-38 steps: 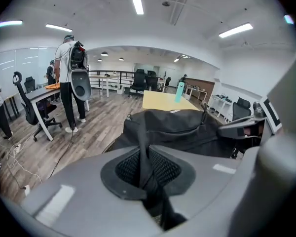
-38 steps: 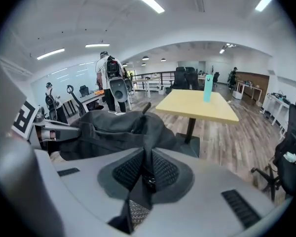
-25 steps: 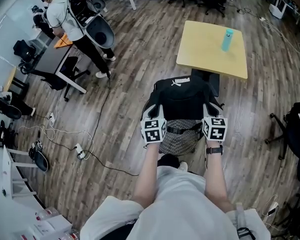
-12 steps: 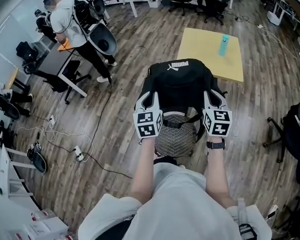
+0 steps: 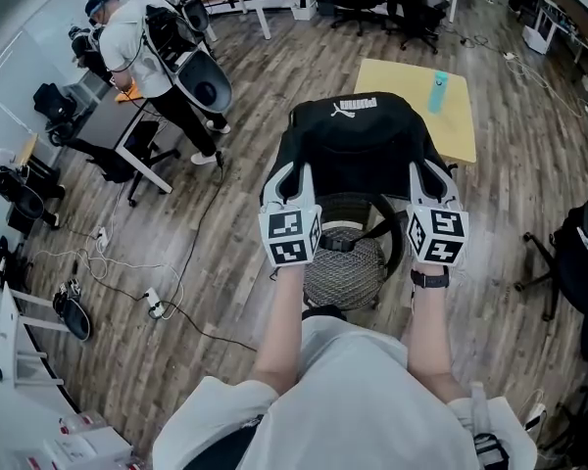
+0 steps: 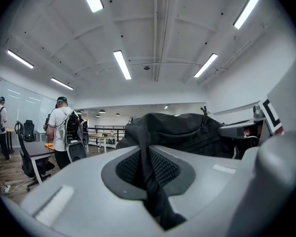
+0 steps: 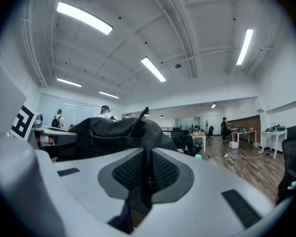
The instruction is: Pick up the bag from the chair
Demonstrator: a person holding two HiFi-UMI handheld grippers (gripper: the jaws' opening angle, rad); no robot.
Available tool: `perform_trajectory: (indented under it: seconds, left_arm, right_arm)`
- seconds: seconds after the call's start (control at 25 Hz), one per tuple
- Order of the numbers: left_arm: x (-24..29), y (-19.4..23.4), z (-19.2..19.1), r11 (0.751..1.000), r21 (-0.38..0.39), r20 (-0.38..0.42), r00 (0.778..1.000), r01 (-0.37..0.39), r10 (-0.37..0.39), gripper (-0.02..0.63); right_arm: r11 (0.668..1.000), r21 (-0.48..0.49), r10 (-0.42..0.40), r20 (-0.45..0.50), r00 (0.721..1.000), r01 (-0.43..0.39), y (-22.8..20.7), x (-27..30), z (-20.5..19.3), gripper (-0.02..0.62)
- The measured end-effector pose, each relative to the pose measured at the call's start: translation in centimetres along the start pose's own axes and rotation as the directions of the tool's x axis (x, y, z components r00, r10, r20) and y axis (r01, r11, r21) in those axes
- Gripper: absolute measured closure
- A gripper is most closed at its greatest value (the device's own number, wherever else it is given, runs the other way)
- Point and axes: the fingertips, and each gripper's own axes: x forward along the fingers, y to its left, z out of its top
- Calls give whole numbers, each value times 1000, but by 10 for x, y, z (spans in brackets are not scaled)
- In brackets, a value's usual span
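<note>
Two grippers hold one black backpack [image 5: 363, 140] up over the office chair with the grey mesh seat [image 5: 343, 267].
The left gripper [image 6: 148, 171] and right gripper [image 7: 147, 174] each have their jaws clamped tight on a black strap at either side of the pack. Beyond it stands a square yellow table [image 5: 456, 130] with a teal bottle [image 5: 437, 89] on it. Brown wood-plank floor [image 5: 255, 96] runs all round, and a person in a white shirt [image 5: 137, 37] stands by desks on the left.

Head view looks steeply down from above; each gripper view looks along its jaws, close up; all share the bag [image 5: 367, 150]
</note>
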Motion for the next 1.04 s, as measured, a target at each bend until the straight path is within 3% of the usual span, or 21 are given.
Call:
perform_trajectory:
  seconds: [0.36, 1.04]
  left_arm:
    - [3, -6, 12, 1000, 4, 13, 1000, 4, -4, 569]
    - [-4, 2, 0, 1000, -12, -6, 1000, -4, 4, 569]
  right_arm:
    - [1000, -13, -15, 24, 1000, 16, -8, 0, 12, 543]
    - [1000, -13, -2, 7, 1000, 2, 3, 0, 4, 543]
